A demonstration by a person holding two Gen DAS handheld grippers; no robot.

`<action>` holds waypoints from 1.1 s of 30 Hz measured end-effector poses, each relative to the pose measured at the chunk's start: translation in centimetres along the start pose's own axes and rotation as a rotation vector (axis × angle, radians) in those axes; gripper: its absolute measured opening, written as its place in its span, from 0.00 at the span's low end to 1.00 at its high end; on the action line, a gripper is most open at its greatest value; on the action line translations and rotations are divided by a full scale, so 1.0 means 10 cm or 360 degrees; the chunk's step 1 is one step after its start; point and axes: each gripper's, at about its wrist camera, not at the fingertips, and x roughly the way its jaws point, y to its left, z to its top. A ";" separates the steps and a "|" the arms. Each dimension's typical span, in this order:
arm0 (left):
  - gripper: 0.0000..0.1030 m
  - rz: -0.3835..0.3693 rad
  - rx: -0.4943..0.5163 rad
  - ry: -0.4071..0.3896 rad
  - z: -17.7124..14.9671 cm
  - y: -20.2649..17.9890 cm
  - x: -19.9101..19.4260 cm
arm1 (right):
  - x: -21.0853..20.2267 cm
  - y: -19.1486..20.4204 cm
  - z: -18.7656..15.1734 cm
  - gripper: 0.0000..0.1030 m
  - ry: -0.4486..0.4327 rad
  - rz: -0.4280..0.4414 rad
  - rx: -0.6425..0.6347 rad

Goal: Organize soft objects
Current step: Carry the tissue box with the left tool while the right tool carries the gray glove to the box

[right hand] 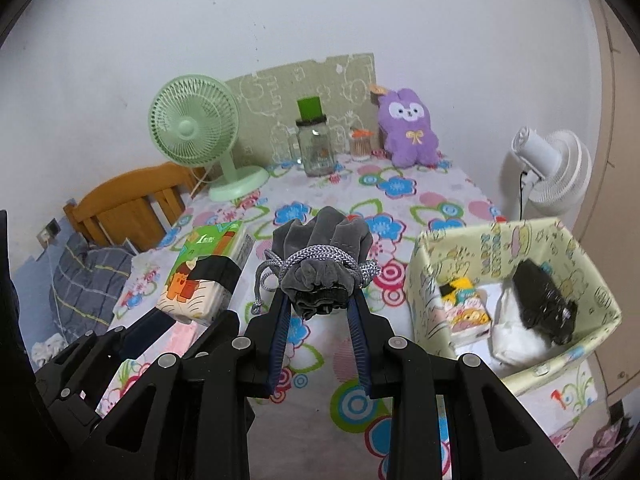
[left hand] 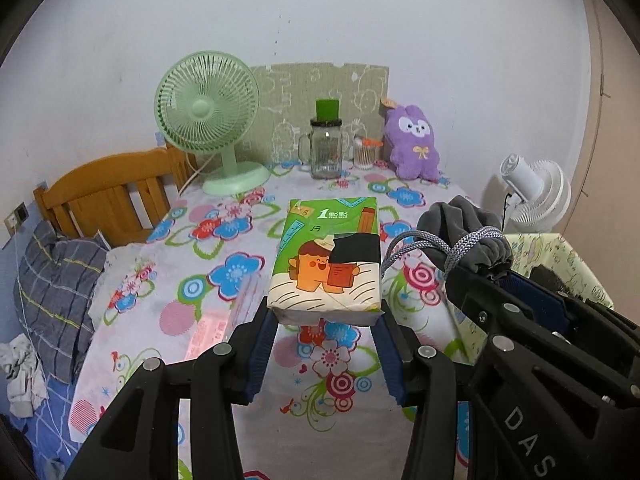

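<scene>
Beside the filled box, left fingers pinch a tissue pack, right fingers a pouch.

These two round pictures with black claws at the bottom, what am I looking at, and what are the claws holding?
Each picture comes from a wide-angle camera mounted on a hand-held gripper, looking forward along its two fingers. A person carries one gripper in each hand; there is no robot arm.

The left wrist view shows the left gripper clamped on a green tissue pack with a cartoon print, held above the table. The right wrist view shows the right gripper pinching a grey drawstring pouch.

Below them is a table with a flowered tablecloth. At its far end stand a green desk fan, a glass jar with a green lid and a purple plush bunny. On the right sits a pale yellow fabric bin, already holding a few soft things.
</scene>
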 end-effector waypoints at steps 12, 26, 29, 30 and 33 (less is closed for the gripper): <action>0.47 -0.0020 0.0026 -0.0064 0.15 -0.14 -0.13 | -0.18 -0.08 0.17 0.32 -0.0059 0.0006 -0.0047; 0.47 -0.0091 0.0073 -0.0082 0.22 -0.48 -0.11 | -0.27 -0.41 0.24 0.32 -0.0092 -0.0033 -0.0049; 0.47 -0.0105 0.0094 -0.0084 0.24 -0.59 -0.09 | -0.29 -0.49 0.24 0.32 -0.0098 -0.0046 -0.0039; 0.47 -0.0108 0.0098 -0.0086 0.24 -0.61 -0.09 | -0.29 -0.52 0.24 0.32 -0.0100 -0.0049 -0.0036; 0.47 -0.0130 0.0117 -0.0091 0.25 -0.72 -0.07 | -0.31 -0.61 0.25 0.32 -0.0108 -0.0063 -0.0028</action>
